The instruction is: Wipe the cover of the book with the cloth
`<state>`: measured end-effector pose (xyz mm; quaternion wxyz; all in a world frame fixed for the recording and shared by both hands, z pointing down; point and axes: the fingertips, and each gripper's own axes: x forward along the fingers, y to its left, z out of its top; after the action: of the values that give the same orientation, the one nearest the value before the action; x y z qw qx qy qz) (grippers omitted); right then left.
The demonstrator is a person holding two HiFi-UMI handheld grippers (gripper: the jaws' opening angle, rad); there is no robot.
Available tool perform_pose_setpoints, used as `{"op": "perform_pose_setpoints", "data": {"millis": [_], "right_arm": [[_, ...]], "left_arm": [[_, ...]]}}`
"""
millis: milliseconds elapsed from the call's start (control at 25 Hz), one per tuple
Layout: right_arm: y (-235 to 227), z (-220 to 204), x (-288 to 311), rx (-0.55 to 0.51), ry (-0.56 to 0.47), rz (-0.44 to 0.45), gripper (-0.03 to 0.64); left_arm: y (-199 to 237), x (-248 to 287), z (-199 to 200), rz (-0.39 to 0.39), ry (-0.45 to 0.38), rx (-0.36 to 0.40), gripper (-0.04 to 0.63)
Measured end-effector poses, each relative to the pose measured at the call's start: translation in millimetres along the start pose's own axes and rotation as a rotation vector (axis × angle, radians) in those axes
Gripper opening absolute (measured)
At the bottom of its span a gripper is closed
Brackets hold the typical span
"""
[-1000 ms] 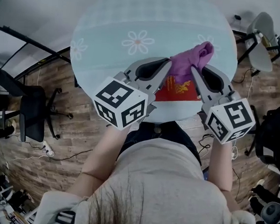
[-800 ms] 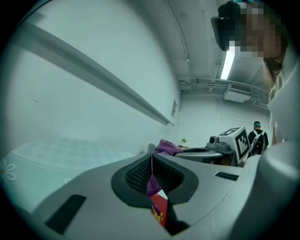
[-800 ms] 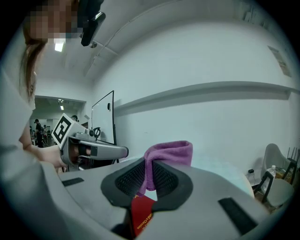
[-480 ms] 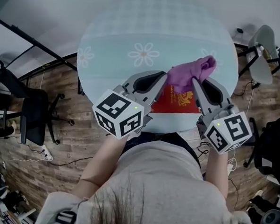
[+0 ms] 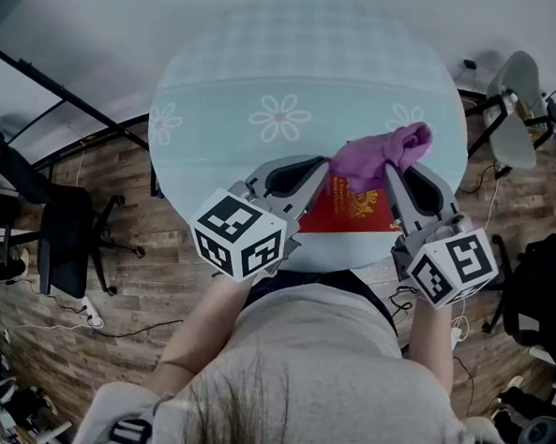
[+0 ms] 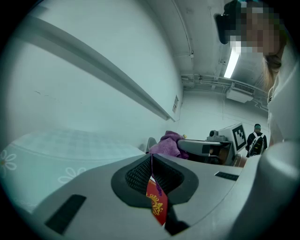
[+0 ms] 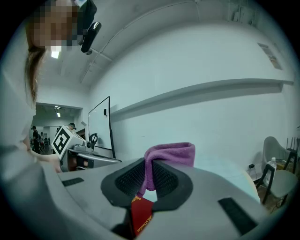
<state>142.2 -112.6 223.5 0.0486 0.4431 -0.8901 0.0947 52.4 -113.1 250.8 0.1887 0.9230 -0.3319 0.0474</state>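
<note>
While the left gripper [image 5: 313, 183] clamps the book [image 5: 354, 212] by its left edge, the right gripper [image 5: 393, 181] pinches the cloth [image 5: 381, 152] over the book's far end. In the left gripper view the jaws of the left gripper [image 6: 151, 161] are pressed together on the book [image 6: 155, 204], which shows edge-on as a thin red strip between the dark pads. In the right gripper view the jaws of the right gripper [image 7: 149, 171] nip a fold of the cloth [image 7: 171, 155], with the book [image 7: 140, 213] just below them.

The book sits over the near part of the table [image 5: 269, 66], between the two grippers, red cover and gold emblem facing up. Its near edge runs side to side, roughly along the table's near rim. The far end is under the cloth, so the long axis cannot be settled – nor whether the book rests on the table or is held just above it.

The cloth is bunched into a long wad. Its long axis runs on a slant – from the book's far edge out to the far right, where its free end points past the right gripper's jaws.
</note>
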Motion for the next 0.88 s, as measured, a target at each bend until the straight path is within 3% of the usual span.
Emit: {"op": "perform_pose_setpoints", "data": {"millis": [880], "right_arm": [[-5, -19, -4, -0.02, 0.066, -0.008, 0.052]], "left_arm": [[-8, 9, -15, -0.039, 0.056, -0.021, 0.025]]}}
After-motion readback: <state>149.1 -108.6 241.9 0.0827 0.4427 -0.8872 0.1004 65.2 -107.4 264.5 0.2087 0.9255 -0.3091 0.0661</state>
